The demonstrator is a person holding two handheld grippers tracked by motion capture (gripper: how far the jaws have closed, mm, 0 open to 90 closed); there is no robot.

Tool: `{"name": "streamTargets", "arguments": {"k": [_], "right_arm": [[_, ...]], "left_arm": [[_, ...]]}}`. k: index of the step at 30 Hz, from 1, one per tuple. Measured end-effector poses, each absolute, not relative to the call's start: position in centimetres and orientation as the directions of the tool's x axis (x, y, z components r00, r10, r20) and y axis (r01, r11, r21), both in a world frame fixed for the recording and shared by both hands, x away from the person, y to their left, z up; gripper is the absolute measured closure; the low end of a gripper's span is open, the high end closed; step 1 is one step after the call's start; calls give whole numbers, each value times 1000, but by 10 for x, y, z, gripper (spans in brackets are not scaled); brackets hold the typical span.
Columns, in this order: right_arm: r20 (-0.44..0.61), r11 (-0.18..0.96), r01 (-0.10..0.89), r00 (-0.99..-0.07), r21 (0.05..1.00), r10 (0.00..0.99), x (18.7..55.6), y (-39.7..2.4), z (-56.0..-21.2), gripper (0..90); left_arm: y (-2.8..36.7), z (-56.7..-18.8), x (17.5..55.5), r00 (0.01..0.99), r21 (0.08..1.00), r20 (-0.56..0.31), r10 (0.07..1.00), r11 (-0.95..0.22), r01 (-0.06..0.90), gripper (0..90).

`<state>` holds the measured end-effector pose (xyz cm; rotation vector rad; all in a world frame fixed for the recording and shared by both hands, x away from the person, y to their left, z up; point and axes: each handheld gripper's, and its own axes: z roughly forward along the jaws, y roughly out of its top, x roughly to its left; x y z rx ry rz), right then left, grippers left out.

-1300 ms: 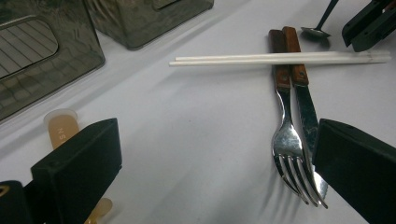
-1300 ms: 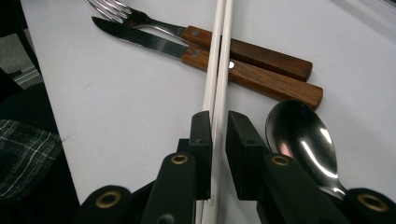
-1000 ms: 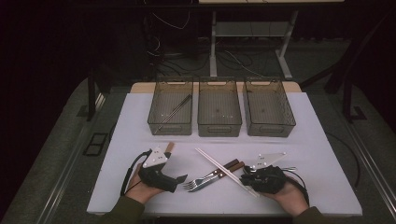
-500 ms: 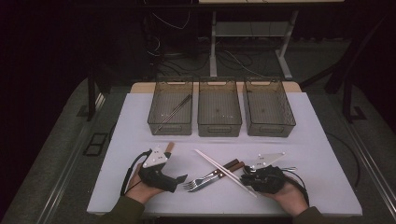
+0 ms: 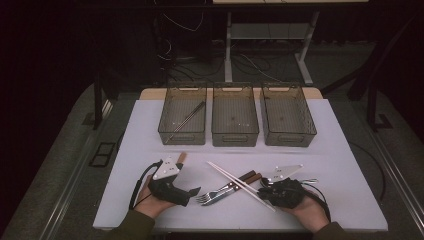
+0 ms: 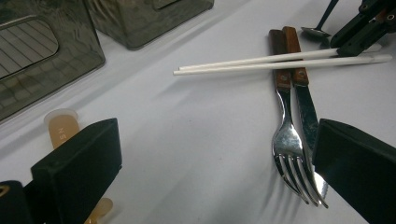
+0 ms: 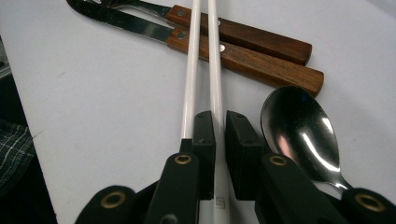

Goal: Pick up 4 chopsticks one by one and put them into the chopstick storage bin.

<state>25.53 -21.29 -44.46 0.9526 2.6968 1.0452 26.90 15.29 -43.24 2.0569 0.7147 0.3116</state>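
Nothing on the worktop [image 5: 150, 130] had shifted since the earlier frames; both hands rested where they were, and the right gripper's jaws had merely narrowed a trace further.

High view: the left gripper [image 5: 176, 190] lay at the near left, released and holding nothing. The right gripper [image 5: 265, 191] lay at the near right, at the near end of the white chopsticks [image 5: 235, 180], which ran diagonally toward the far left across the wood-handled fork [image 5: 220, 192]. Three wire baskets [image 5: 235, 137] stood in a row at the far side; the left one contained a dark stick-like utensil [image 5: 187, 120].

Left gripper view: its fingers [image 6: 79, 172] stood wide apart over bare cloth, with the fork [image 6: 289, 144] and a knife [image 6: 303, 100] lying side by side toward the right and the chopsticks [image 6: 280, 63] crossing their handles. A tan spoon-like piece [image 6: 60, 128] lay beside the left finger.

Right gripper view: the fingers [image 7: 205, 140] were nearly closed on one chopstick [image 7: 215, 70]; its partner [image 7: 190, 74] ran just outside the left finger. A metal spoon [image 7: 299, 130] lay at the right.

Handling, as judged: the chopsticks appear light, stiff, smooth and prone to roll or slip apart, so both should be pinched together near the thick end.
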Motion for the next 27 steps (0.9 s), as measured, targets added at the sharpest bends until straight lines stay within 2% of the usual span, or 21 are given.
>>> {"name": "streamTargets", "arguments": {"k": [12,27], "right_arm": [[126,562,531,-788,634,602,254,-212,-445,836],[66,579,506,-787,639,613,248,-208,-445,839]], "left_arm": [[153,-433,269,802,828,-50,595,-424,366,2],[154,-434,269,808,821,-30,588,-447,356,2]]}}
